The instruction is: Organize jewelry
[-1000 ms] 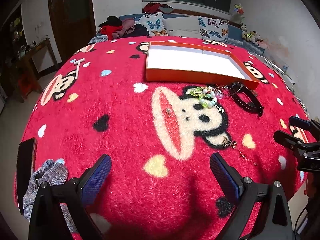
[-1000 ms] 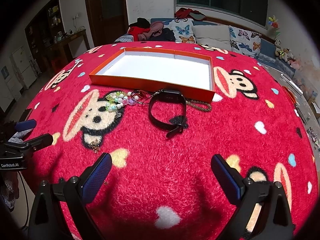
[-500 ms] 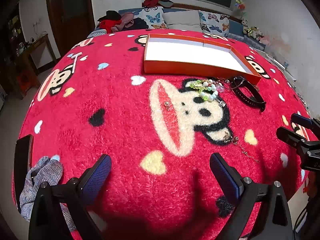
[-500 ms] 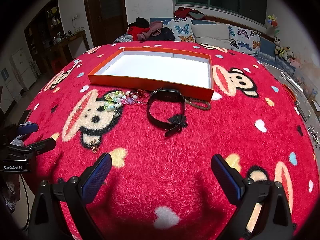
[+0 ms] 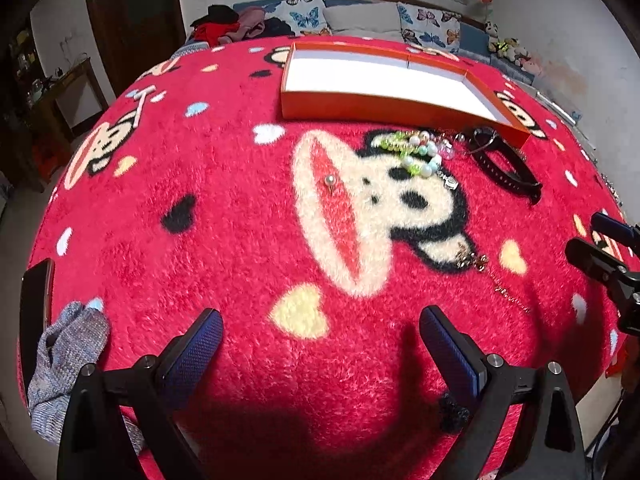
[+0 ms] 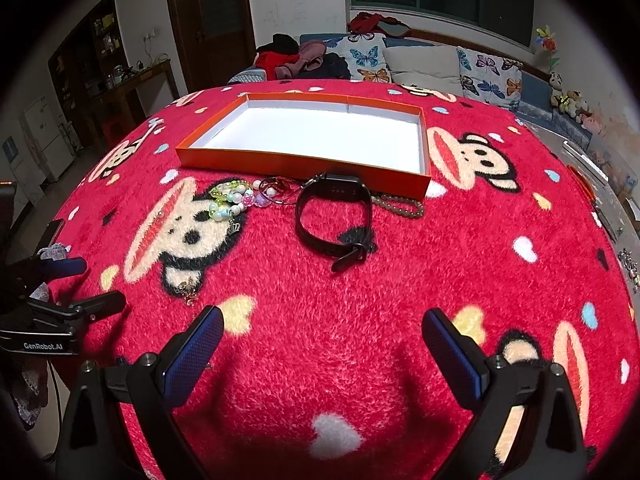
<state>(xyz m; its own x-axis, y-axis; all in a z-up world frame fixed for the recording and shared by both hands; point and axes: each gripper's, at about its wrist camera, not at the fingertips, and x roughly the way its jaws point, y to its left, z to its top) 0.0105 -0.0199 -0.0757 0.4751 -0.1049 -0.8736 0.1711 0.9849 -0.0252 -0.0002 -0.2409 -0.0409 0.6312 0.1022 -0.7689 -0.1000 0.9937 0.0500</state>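
Both hand-held grippers [image 5: 320, 344] [image 6: 318, 340] edged forward, wide open, empty; thin gold chain [image 5: 480, 268] may snag plush blanket [image 5: 240, 220].

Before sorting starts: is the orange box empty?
Empty: the orange box shows only bare white floor; every piece lies outside on the blanket.

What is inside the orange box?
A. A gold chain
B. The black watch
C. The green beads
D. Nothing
D: the box shows only its bare white floor, while the watch and beads lie on the blanket in front of it.
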